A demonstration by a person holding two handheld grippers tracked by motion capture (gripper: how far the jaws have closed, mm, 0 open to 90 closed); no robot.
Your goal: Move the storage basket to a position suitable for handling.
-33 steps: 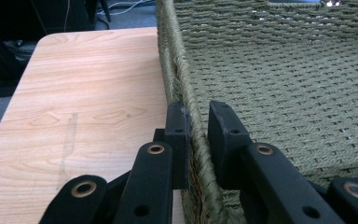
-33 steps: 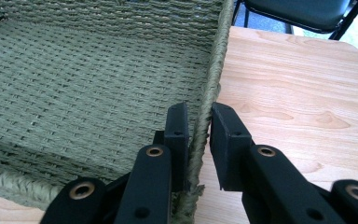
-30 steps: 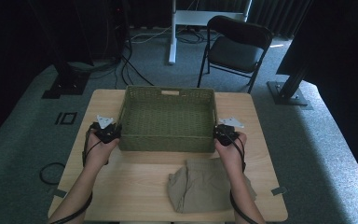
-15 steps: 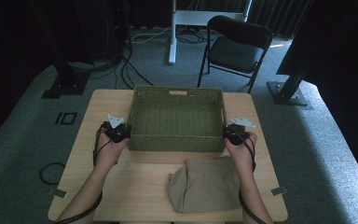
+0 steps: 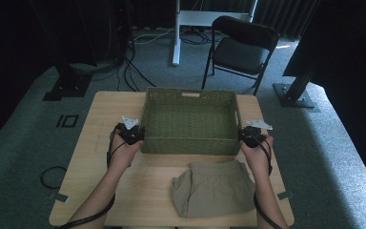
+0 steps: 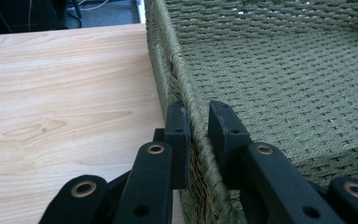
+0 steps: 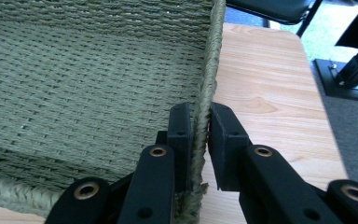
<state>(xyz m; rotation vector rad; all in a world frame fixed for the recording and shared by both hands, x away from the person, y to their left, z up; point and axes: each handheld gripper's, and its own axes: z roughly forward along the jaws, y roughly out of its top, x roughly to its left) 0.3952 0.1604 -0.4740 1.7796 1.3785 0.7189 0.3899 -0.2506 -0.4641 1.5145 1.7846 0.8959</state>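
Jaws of the left gripper (image 6: 198,122) and right gripper (image 7: 200,122) clamp opposite walls of the basket (image 5: 189,120); trousers (image 5: 210,187) lie just beside it.

- The woven basket (image 5: 189,121) sits on the table (image 5: 95,157), toward its far edge.
- Folded shorts (image 5: 212,187) lie in front of it.
- A folding chair (image 5: 240,47) stands behind the table.

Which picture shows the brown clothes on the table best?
The high view: the folded tan garment lies whole on the table, in front of the green basket. The two gripper views look along the jaws at the basket's woven walls instead.
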